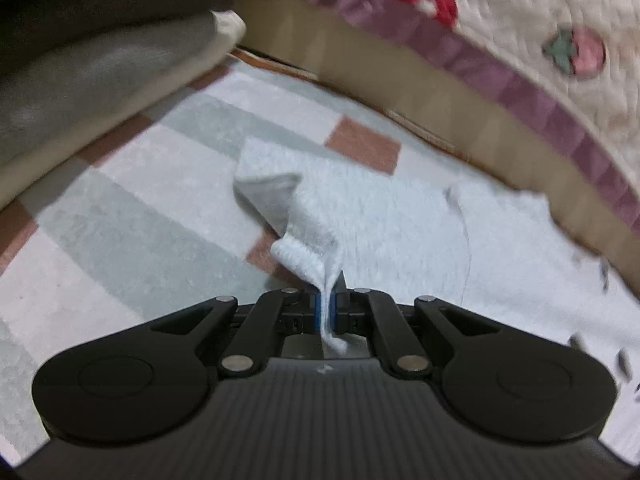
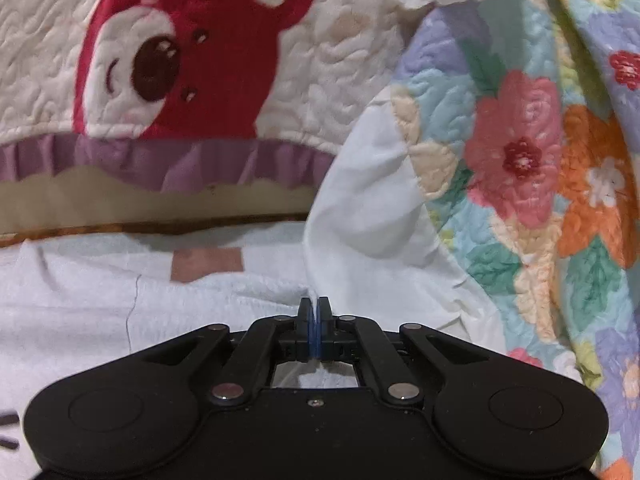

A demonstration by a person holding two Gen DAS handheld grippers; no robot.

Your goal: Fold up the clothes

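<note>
On checked mat (image 1: 120, 208): white garment (image 1: 380, 216), partly lifted.
Left tongs (image 1: 328, 308) pinching bunched edge; right tongs (image 2: 314, 320) pressed together on thin white cloth fold.

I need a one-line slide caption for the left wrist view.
Left gripper shut on a white garment, lifting its edge above a checked mat.

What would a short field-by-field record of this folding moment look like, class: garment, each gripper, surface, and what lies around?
garment: white garment, lying on the mat, one edge lifted
left gripper: shut on a bunched edge of the white garment
right gripper: shut, thin white cloth between its pads, apparently the same garment
surface: checked mat, grey, white and pink-brown squares
far left: stack of folded clothes
behind: bear quilt
right: floral quilt
</note>
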